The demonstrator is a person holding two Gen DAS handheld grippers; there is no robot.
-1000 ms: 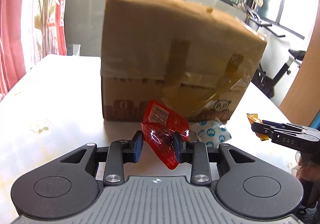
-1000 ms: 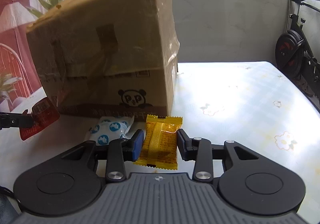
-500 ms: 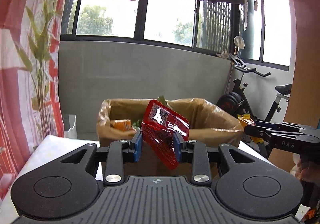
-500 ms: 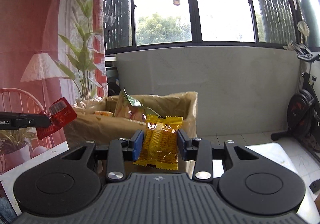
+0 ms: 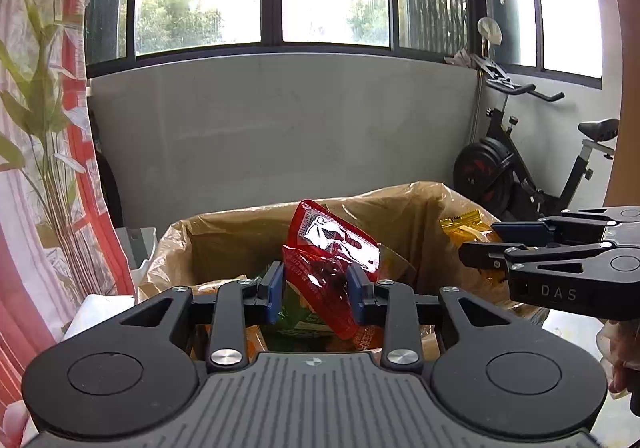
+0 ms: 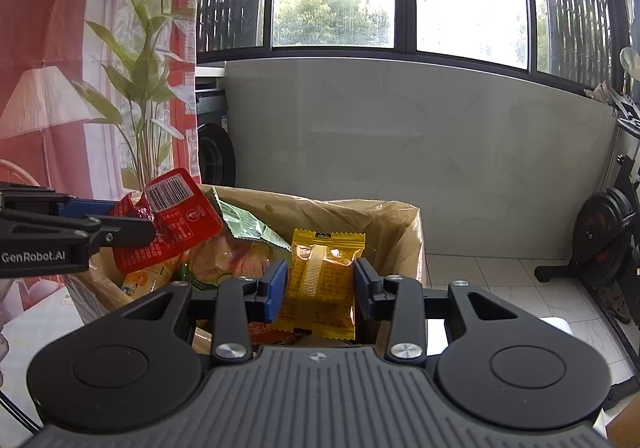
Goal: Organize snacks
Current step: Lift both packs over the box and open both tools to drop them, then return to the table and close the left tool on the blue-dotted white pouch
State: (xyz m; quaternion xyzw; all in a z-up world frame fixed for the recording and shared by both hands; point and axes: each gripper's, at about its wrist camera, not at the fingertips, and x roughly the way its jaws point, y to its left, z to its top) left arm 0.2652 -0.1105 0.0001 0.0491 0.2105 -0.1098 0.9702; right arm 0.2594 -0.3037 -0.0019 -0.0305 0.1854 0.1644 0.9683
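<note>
1. Left gripper (image 5: 316, 290): positioned above the open cardboard box (image 5: 224, 232). Its jaws are opening, and the red snack packet (image 5: 326, 260) is between the blue pads.
2. In the left wrist view, the left pad appears slightly clear of the packet, though contact cannot be confirmed.
3. Right gripper (image 6: 320, 290): jaws clamped on the yellow snack packet (image 6: 322, 280), which stands upright above the box's near right corner.
4. Box interior: lined with plastic film and containing several snacks, including a green packet (image 6: 248, 226).
5. An exercise bike (image 5: 528, 171) stands behind the box, on the right.
</note>
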